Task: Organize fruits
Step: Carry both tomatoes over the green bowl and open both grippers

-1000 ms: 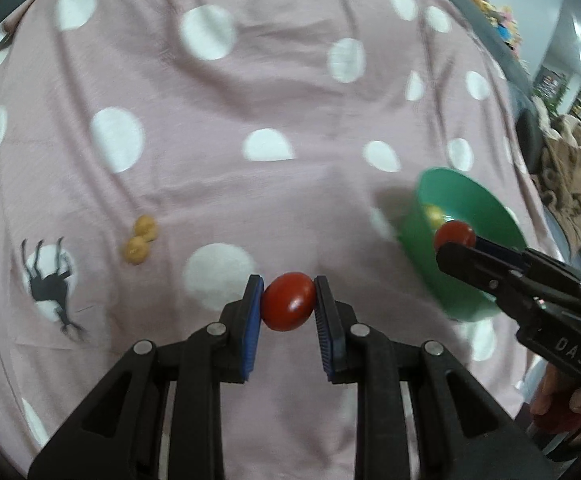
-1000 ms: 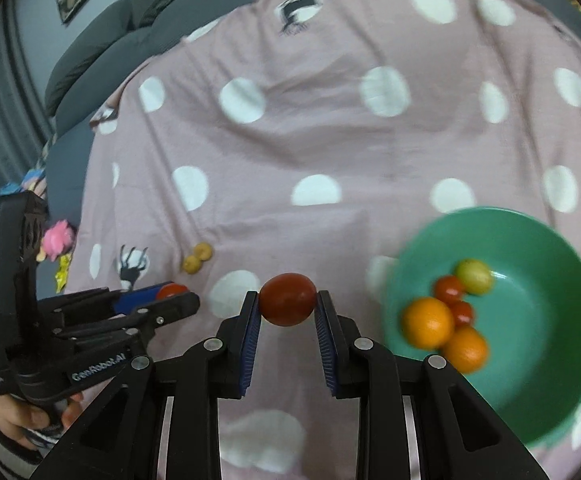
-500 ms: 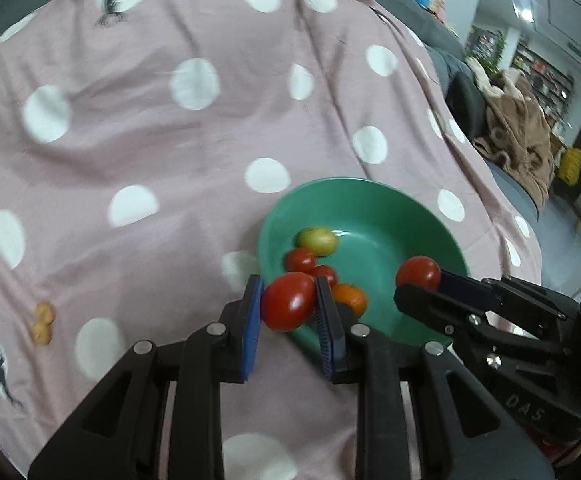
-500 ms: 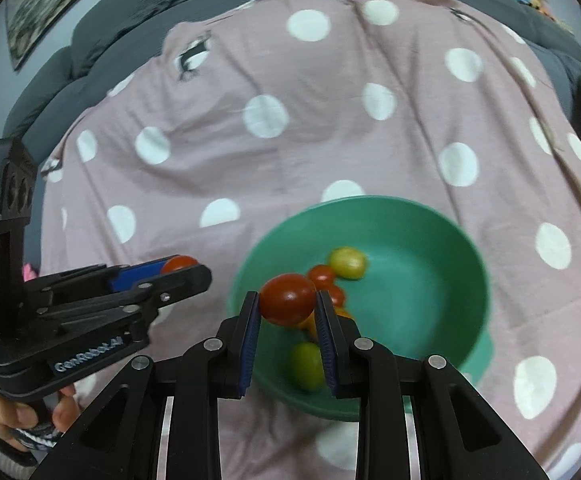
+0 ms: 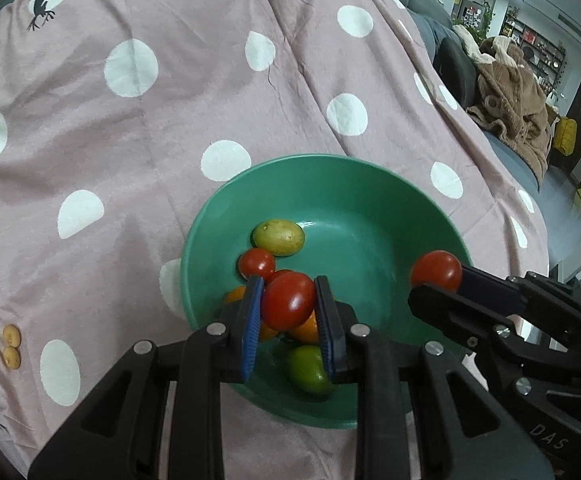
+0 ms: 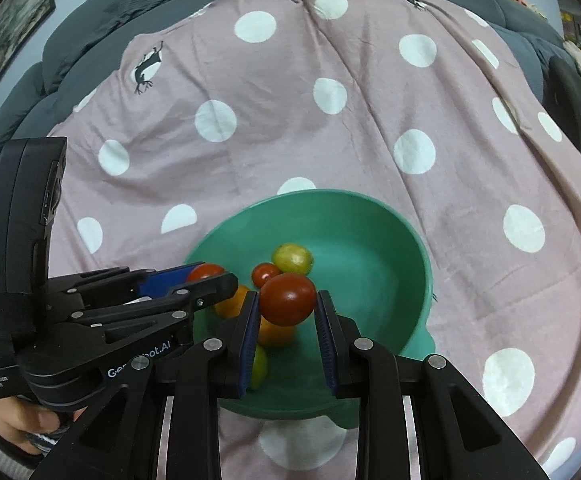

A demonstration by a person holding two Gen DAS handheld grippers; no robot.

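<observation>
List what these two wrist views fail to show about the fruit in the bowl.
- Left wrist view: the orange fruits are mostly hidden behind the left gripper and its tomato; their count is unclear.
- Right wrist view: the green fruit is half covered by the right gripper.
- Both views: the green bowl has its near rim hidden by the fingers.

Round green plastic bowl [image 5: 374, 184]: far-right half of floor bare, open from above. Near-left half crowded: yellow-green oval fruit [image 5: 278, 237], small red cherry tomato [image 5: 256, 263], orange fruit [image 5: 308, 326], green oval fruit [image 5: 305, 368], packed close together. Over the bowl the left gripper [image 5: 288, 302] and right gripper [image 6: 286, 300], each clamping a tomato, hang side by side, narrowing the way down. Pink polka-dot cloth [image 5: 178, 128] far and left of bowl lies bare, save two small tan biscuits [image 5: 11, 346] at near left.
</observation>
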